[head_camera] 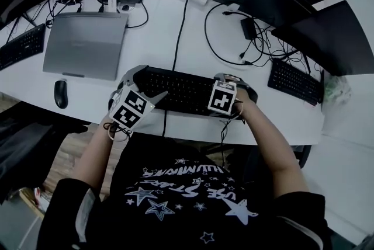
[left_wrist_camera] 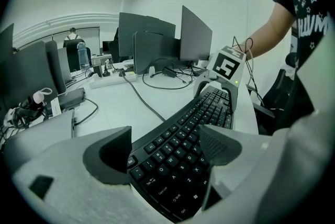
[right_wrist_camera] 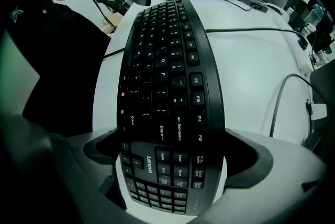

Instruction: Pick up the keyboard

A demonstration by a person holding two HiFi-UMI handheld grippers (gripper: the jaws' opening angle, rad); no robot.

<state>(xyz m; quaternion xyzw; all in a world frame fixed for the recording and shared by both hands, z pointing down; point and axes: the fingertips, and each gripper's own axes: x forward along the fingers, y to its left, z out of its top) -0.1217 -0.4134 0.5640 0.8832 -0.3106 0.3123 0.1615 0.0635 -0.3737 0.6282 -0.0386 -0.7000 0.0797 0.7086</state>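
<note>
The black Lenovo keyboard point(head_camera: 184, 91) lies flat at the near edge of the white table point(head_camera: 153, 38). Its long axis runs left to right in front of the person, and its cable point(head_camera: 178, 33) leads off to the far side. The left tongs point(head_camera: 143, 84) are at its left end and the right tongs point(head_camera: 238, 86) at its right end, so each hand has its own end and neither is the nearer.

In the left gripper view the left tongs are released. The jaws stand apart with the keyboard's left corner between them and no pad pressing on it. In the right gripper view the right tongs are spread wide and straddle the number-pad end from near edge to far edge, with the pads just beside those edges, not clamped.

The coming move seems to be to close both across the keyboard's short width and lift it level. No container shows nearby, only a closed laptop point(head_camera: 86, 44) and a mouse point(head_camera: 61, 93) to the left.
</note>
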